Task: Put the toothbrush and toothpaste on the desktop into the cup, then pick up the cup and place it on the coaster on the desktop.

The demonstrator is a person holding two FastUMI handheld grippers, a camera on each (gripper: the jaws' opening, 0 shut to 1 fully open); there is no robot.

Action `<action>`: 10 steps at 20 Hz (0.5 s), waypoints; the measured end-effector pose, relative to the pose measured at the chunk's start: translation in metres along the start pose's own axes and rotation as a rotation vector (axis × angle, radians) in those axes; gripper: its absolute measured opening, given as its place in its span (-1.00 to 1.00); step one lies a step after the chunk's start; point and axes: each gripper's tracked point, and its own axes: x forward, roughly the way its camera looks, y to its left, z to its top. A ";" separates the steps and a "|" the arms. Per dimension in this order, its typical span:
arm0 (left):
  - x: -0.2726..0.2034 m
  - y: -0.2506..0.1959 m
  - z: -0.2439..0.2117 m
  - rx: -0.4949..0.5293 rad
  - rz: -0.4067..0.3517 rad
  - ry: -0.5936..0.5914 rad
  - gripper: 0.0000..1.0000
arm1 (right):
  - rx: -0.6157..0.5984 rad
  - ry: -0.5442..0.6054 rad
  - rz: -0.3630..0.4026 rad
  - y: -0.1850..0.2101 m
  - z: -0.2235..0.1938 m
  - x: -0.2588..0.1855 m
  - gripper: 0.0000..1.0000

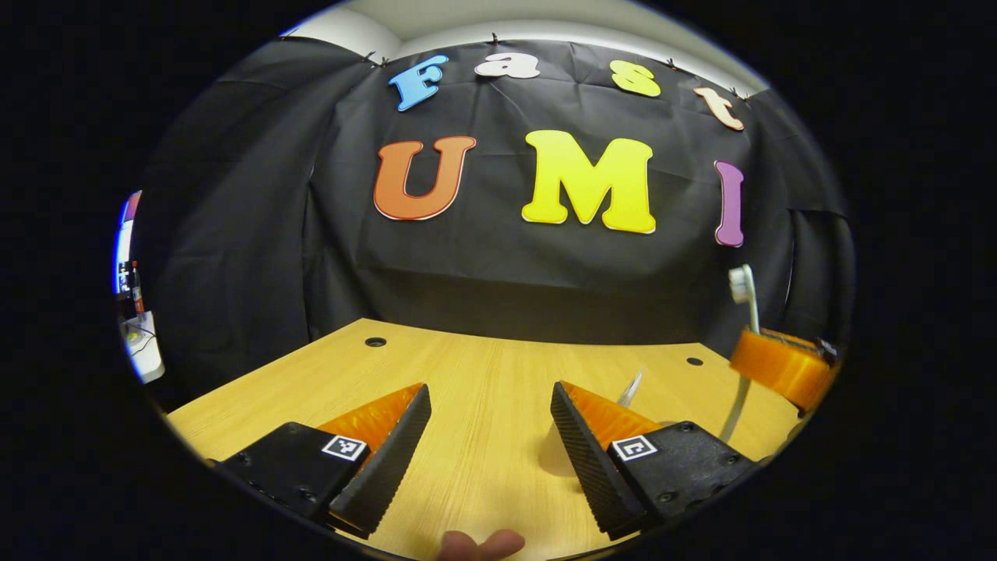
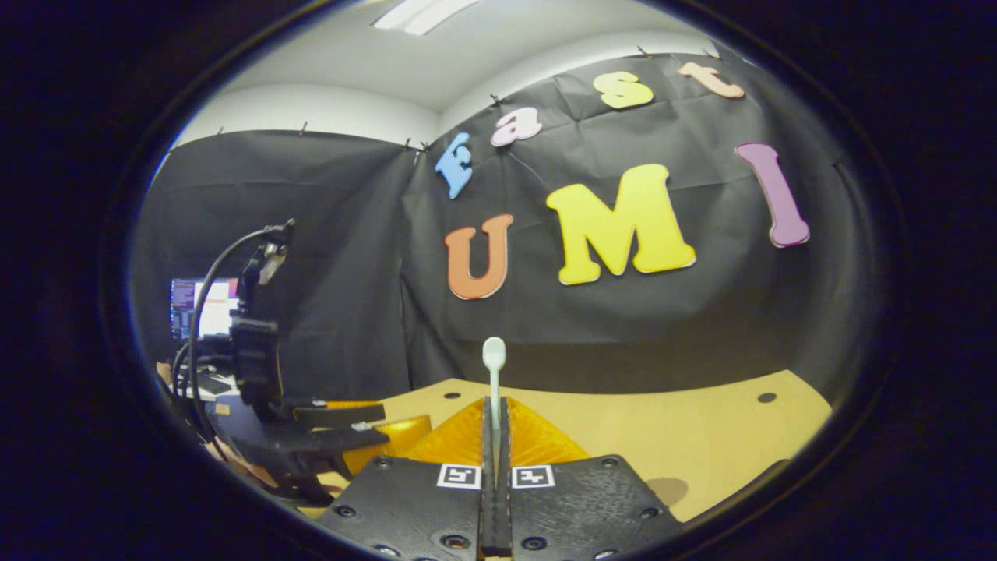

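My right gripper [image 2: 495, 403] is shut on a white toothbrush [image 2: 494, 354], which stands upright with its head well above the fingertips. In the left gripper view the same toothbrush [image 1: 744, 285] rises at the far right from the right gripper [image 1: 779, 365], its handle hanging below above the table. My left gripper [image 1: 491, 389] stands open low over the wooden table [image 1: 483, 366] with nothing between its fingers. A thin pale sliver [image 1: 631, 387] pokes up behind its right finger; I cannot tell what it is.
The table has small round holes [image 1: 375, 341] near its back edge and ends at the black cloth wall. In the right gripper view the left gripper [image 2: 350, 432] with its cable sits to the left. A fingertip [image 1: 479, 544] shows at the bottom edge.
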 end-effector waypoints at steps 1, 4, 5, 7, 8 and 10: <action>-0.005 0.005 -0.006 0.002 0.004 0.004 0.96 | -0.003 -0.014 0.028 0.008 0.001 0.013 -1.00; -0.016 0.029 -0.012 0.022 0.041 -0.006 0.96 | 0.002 -0.086 0.067 0.017 0.012 0.052 -1.00; -0.021 0.039 -0.013 0.027 0.056 -0.018 0.96 | 0.016 -0.114 0.042 0.006 0.015 0.069 -0.96; -0.026 0.048 -0.012 0.025 0.066 -0.033 0.96 | 0.008 -0.142 -0.005 -0.009 0.016 0.086 -1.00; -0.028 0.052 -0.013 0.024 0.066 -0.038 0.96 | -0.001 -0.147 -0.028 -0.015 0.013 0.093 -1.00; -0.027 0.057 -0.014 0.032 0.069 -0.039 0.96 | -0.007 -0.150 -0.049 -0.020 0.009 0.102 -1.00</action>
